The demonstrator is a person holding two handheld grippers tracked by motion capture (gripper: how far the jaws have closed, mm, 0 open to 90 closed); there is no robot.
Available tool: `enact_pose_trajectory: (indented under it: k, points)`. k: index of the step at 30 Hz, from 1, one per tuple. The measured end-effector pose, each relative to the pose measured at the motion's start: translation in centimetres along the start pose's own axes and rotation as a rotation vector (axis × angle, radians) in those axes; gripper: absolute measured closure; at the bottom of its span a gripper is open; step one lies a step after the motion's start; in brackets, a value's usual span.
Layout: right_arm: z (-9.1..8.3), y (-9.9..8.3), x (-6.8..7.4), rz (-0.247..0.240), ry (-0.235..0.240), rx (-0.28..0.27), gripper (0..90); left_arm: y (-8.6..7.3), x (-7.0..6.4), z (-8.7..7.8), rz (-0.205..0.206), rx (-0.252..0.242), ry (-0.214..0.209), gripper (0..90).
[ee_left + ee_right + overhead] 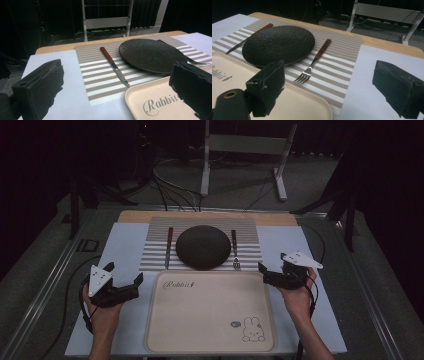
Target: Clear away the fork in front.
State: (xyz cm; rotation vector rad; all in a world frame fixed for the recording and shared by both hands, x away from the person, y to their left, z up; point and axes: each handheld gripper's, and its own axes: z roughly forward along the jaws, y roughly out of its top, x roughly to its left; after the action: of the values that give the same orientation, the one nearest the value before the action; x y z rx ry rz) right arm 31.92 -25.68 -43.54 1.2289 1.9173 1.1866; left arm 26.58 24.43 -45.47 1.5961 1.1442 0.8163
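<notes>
Plate [203, 247], dark and round, is sitting at the middle of the striped placemat [250, 227], and everything else is best placed from it. A knife [168, 247] with a reddish handle is lying just beside the plate on its left, a fork [234, 249] just beside it on its right, tines pointing toward the cream tray [210, 312], which is lying directly in front of the plate with its far edge overlapping the mat.

The left gripper [125, 280] is hovering in front of and to the left of the plate, by the tray's left corner, its jaws standing wide apart and holding nothing. The right gripper [272, 272] is waiting in front of and to the right of the plate, by the tray's right corner, jaws likewise spread wide and empty.

Judging by this, the pieces are probably about to be moved onto the tray. Going for the cutlery first looks sensible: each jaw pair should be coming down across a wooden handle, not the blade or tines, closing squarely so the piece is not pivoting. The plate's low rim is probably calling for a shallow, sideways approach.
</notes>
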Motion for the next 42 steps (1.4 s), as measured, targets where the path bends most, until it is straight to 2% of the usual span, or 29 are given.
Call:
enact_pose_trajectory:
  k: [15,24,36,42]
  points:
    - [1.2,1.1,-0.3,0.010,-0.006,0.002,10.9,0.0,0.0,0.0,0.001,-0.002,0.003,0.0]
    - [2.2,2.1,-0.1,-0.010,-0.008,0.008,10.9,0.0,0.0,0.0,0.002,-0.001,0.003,0.0]
    - [3.3,3.1,0.3,-0.012,0.003,0.014,10.9,0.0,0.0,0.0,0.002,-0.001,0.003,0.0]
    - [4.3,3.7,0.6,-0.033,-0.005,0.031,10.9,0.0,0.0,0.0,0.002,-0.001,0.003,0.0]
